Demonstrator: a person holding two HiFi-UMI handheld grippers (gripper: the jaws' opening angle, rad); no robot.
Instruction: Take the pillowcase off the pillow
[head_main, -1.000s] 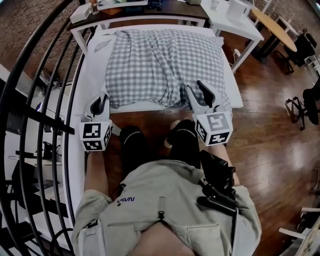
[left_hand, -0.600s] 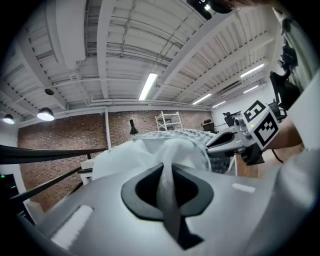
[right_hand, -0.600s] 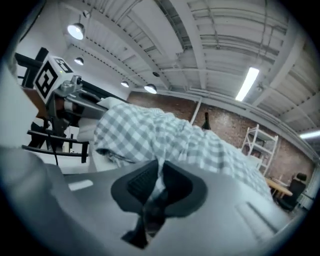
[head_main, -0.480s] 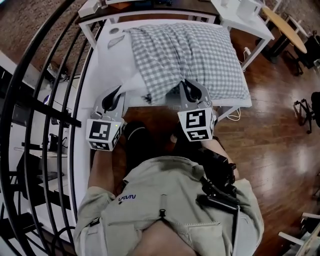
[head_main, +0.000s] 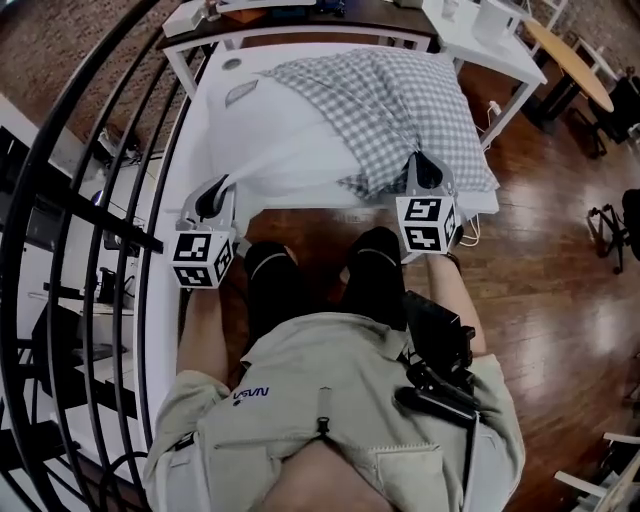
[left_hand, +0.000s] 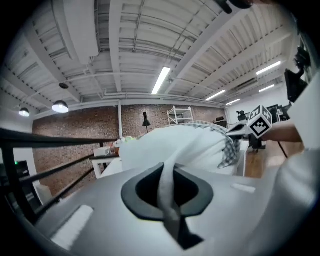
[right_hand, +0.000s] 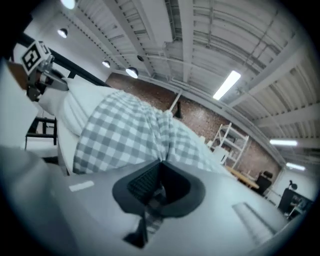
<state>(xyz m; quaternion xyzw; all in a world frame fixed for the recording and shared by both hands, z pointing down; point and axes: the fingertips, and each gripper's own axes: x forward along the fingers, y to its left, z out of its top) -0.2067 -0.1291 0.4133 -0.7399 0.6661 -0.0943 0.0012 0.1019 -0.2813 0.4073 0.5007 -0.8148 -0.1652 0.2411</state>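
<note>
Ceiling strip light in gripper views, pillowcase half off pillow overhead

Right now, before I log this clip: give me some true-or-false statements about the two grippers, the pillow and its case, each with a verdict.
1. The left gripper is shut on fabric of the soft white pillow. True.
2. The right gripper is open with nothing in it. False: its jaws have just been closing and now pinch the grey-and-white checked pillowcase.
3. The checked pillowcase covers the whole pillow. False: the pillow's near-left part is bare, and the case is bunched towards the right gripper's side.
4. The pillow lies on a white table. True.
5. The floor is grey carpet. False: it is a brown wooden floor.
</note>
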